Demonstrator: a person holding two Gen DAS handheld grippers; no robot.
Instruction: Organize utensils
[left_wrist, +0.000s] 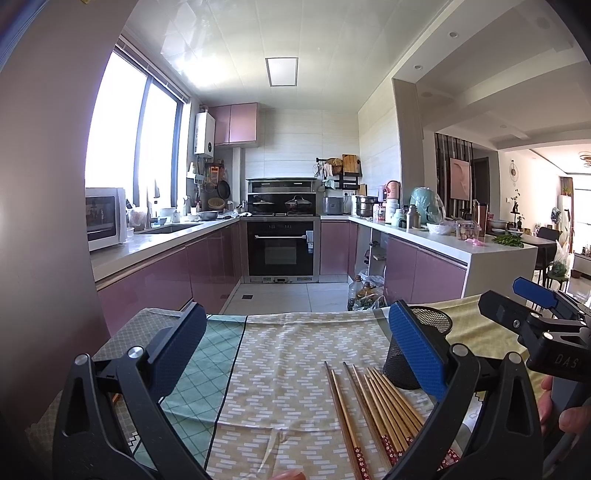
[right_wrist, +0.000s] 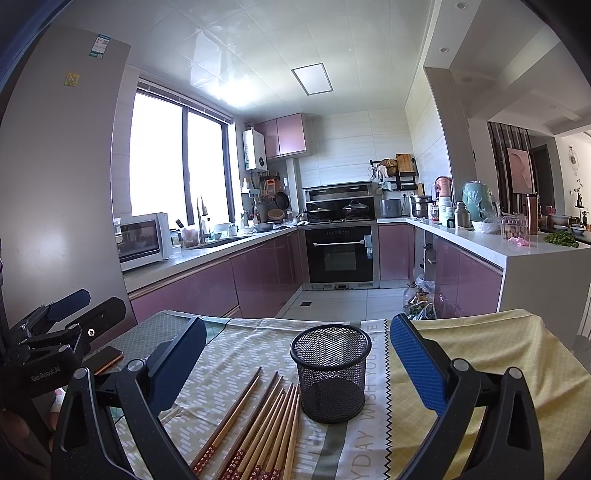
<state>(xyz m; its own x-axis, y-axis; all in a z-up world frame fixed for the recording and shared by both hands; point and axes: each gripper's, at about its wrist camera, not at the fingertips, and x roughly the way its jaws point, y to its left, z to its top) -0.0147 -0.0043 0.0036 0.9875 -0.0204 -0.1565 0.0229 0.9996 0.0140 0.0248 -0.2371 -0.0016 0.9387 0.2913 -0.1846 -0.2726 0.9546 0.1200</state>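
None of the chopsticks (left_wrist: 373, 410) are in the mesh cup (left_wrist: 413, 354) yet, so I judge the task barely begun. From the left wrist view, the chopsticks lie fanned on the patterned cloth (left_wrist: 288, 354) toward the desk's near edge, tips pointing away, with the cup just beyond them to the right. The left gripper (left_wrist: 299, 347) hangs above the cloth, jaws spread wide and holding nothing.

From the right wrist view, the cup (right_wrist: 330, 373) stands upright and looks empty, the chopsticks (right_wrist: 258, 428) beside it on its left. The right gripper (right_wrist: 299, 354) has its jaws wide apart, also empty. Every stick remains to be lifted in.
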